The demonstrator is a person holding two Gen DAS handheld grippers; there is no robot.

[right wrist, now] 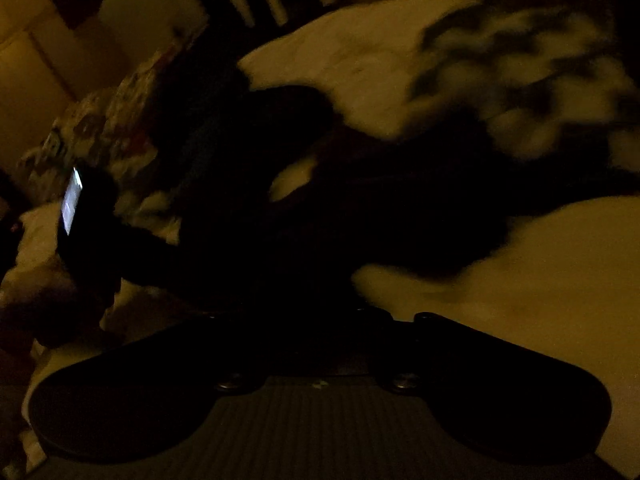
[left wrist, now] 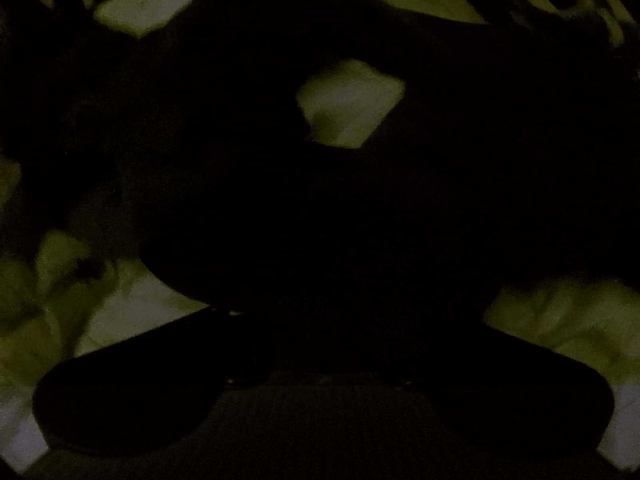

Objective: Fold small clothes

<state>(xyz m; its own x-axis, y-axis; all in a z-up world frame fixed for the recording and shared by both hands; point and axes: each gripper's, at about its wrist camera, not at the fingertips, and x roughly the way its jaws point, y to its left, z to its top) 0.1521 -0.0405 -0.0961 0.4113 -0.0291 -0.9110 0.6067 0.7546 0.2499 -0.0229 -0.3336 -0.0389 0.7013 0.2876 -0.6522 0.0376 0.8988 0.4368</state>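
One dark garment fills most of the left wrist view, spread over a pale sheet, and it has one opening near its middle where the sheet shows through. In the right wrist view the same dark garment lies across the middle of the picture on the pale sheet, again with one small pale gap in it. The light is very low and both pictures are blurred, so the kind of garment cannot be told.

The left tool points into the near edge of the cloth; its fingers merge with the dark fabric, so I cannot tell if it is wide, narrow or holding something. The right tool also reaches the near edge of the garment, and its state cannot be told either.

Further out there is one cloth with dark and pale patches at the upper right, touching the garment. At the left stands one dark device with one small lit screen, and behind it one patterned fabric.
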